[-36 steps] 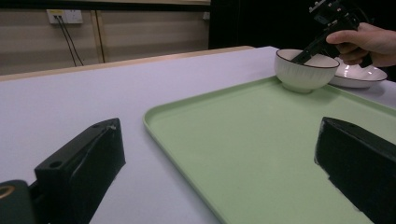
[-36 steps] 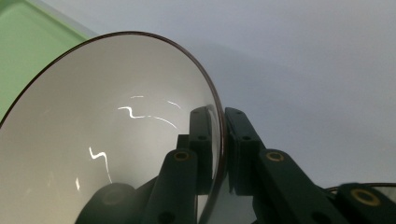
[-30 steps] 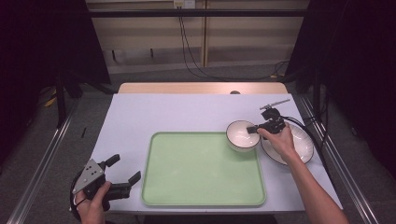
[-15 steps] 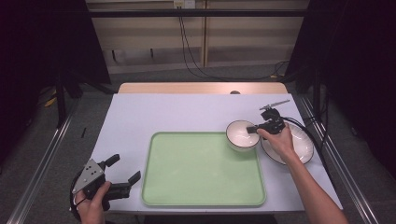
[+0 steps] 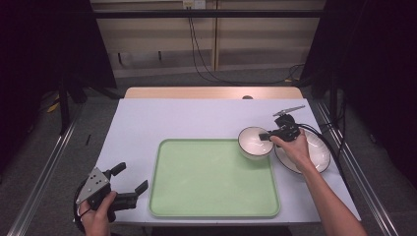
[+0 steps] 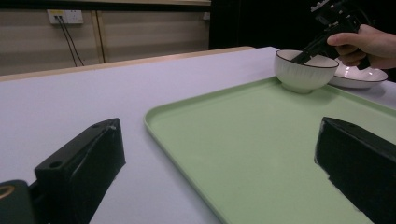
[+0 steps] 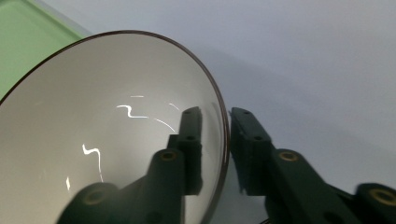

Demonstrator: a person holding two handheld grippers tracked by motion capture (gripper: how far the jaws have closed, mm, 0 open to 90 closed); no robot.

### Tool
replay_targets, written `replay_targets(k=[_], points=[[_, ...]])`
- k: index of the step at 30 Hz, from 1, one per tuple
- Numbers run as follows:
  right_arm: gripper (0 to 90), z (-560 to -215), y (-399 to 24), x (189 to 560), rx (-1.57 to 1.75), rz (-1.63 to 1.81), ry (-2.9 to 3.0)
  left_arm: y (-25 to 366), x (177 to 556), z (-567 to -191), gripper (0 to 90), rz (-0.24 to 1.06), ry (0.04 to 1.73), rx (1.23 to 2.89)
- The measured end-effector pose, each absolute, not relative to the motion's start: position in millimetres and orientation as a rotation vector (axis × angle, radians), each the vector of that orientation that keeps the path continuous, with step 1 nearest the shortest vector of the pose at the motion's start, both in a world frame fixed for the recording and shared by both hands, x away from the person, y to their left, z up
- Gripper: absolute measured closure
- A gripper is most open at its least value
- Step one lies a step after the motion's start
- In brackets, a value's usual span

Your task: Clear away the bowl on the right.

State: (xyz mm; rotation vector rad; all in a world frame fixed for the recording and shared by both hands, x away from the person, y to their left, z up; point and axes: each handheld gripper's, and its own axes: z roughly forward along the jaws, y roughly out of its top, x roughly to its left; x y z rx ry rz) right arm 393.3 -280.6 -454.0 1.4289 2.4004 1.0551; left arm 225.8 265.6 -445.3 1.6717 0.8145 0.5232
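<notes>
Right gripper view — your right gripper (image 7: 215, 140) straddles the white bowl's (image 7: 116, 140) rim, jaws just eased apart; left gripper (image 5: 129, 183) spread wide.

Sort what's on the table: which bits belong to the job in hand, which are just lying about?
In the job:
- white bowl, at the tray's far right corner
- right gripper, jaws astride the bowl's rim and just opening
- green tray

Lying about:
- white plate, right of the bowl
- left gripper, open, held idle left of the tray
</notes>
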Motion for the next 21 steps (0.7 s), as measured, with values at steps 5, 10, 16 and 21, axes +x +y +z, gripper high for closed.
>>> replay_targets(k=[5,10,16,21], points=[[53.4,-452.4,-280.8,392.8,1.417,1.071,2.367,265.4,225.9,-445.3,1.6,0.521,0.815,1.669],[41.7,-452.9,-281.4,393.3,1.43,1.044,2.358,265.7,225.7,-445.2,1.6,0.522,0.814,1.672],[22.8,-452.8,-281.2,394.8,1.448,1.048,2.336,265.9,225.8,-445.2,1.6,0.523,0.814,1.673],[6.8,-451.7,-282.5,395.0,1.452,1.084,2.306,265.6,225.6,-445.1,1.6,0.52,0.817,1.668]])
